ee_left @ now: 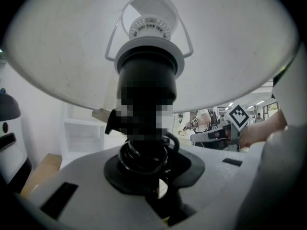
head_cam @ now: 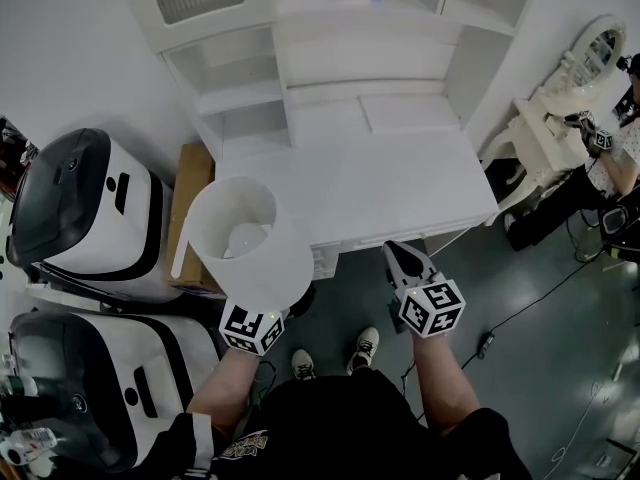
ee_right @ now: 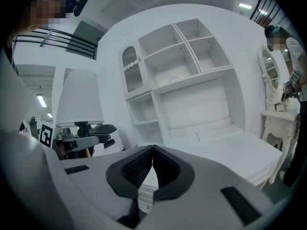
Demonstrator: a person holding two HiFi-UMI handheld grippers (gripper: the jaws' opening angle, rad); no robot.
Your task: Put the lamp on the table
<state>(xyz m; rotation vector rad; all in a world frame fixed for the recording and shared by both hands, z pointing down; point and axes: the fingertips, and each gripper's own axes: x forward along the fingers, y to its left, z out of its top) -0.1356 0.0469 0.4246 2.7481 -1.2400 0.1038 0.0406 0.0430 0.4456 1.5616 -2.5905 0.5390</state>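
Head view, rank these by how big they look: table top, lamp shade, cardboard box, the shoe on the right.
1. table top, clearly largest.
2. lamp shade, though it is nearer the camera, which inflates it.
3. cardboard box, only a strip shows.
4. shoe, smallest.

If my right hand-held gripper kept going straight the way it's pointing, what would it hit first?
Most likely the front edge of the white desk, just ahead of the right hand-held gripper. Nothing shows between them, though depth is hard to judge.
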